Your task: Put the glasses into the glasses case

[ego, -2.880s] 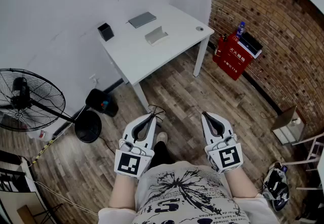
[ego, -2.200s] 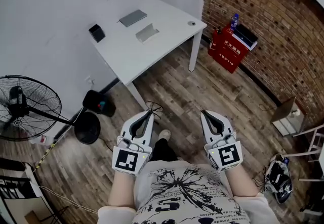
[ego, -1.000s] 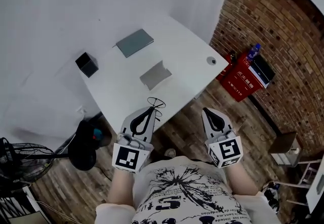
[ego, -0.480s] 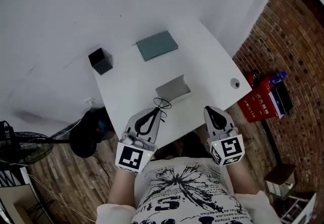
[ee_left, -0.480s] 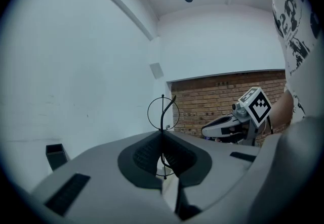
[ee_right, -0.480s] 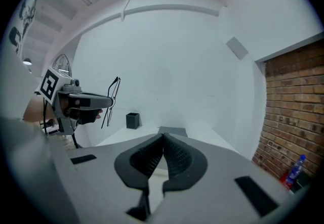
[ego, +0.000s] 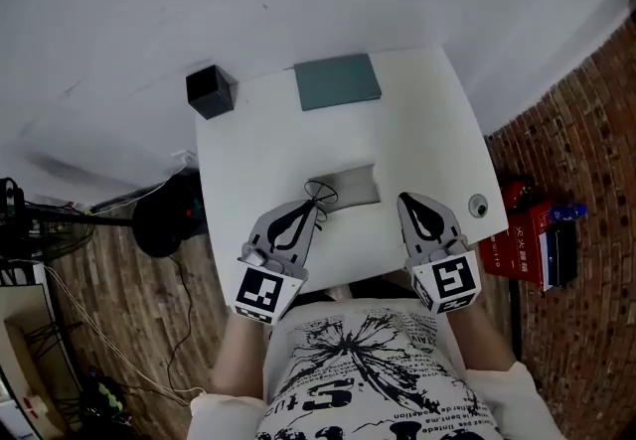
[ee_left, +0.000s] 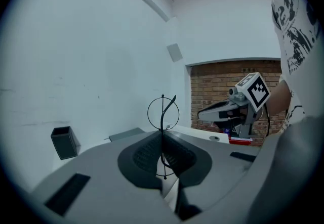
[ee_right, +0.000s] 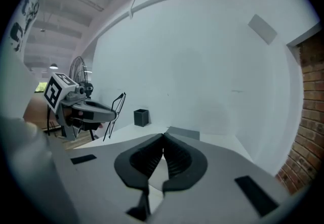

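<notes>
Thin black wire-framed glasses stick up from the tips of my left gripper, which is shut on them. In the left gripper view the round lens rim of the glasses stands above the closed left gripper. An open grey glasses case lies on the white table, just beyond the glasses. My right gripper hovers over the table's near edge, to the right of the case. The right gripper is shut with nothing in it. It sees the left gripper with the glasses.
A black box stands at the table's far left corner and a grey-green flat pad lies at the far edge. A small round object sits near the right edge. Red boxes stand on the wooden floor to the right, beside the brick wall.
The view has closed in on the table, which now lies directly under both grippers. The glasses stay in the left gripper and now hang by the case.
</notes>
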`<state>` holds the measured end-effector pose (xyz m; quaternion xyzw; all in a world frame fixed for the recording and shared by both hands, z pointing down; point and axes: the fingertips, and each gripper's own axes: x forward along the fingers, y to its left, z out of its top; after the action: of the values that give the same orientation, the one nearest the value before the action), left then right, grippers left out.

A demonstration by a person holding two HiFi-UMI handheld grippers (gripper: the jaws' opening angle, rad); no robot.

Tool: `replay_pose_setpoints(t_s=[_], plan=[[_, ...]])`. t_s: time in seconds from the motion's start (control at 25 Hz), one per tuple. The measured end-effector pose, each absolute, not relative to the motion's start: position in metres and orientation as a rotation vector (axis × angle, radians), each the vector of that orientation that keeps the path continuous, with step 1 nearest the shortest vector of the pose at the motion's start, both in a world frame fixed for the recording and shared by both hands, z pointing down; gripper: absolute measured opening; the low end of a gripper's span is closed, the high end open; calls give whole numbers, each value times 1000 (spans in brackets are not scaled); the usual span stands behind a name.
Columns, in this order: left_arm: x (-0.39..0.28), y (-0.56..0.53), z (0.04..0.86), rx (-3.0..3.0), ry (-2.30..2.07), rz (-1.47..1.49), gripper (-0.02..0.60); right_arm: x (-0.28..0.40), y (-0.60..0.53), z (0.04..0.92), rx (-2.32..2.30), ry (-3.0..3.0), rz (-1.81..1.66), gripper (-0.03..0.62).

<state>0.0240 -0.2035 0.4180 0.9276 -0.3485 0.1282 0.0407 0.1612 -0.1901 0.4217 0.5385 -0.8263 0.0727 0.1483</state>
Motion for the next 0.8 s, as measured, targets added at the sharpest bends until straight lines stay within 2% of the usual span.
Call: replay_pose_setpoints(t_s=[0.44, 0.8], plan=[[71, -230, 503, 2793, -1134, 904, 15, 193, -228, 477, 1264, -2476, 298, 15], [102, -239, 558, 2795, -813, 1222, 15, 207, -246, 500, 1212, -2491, 344, 15]])
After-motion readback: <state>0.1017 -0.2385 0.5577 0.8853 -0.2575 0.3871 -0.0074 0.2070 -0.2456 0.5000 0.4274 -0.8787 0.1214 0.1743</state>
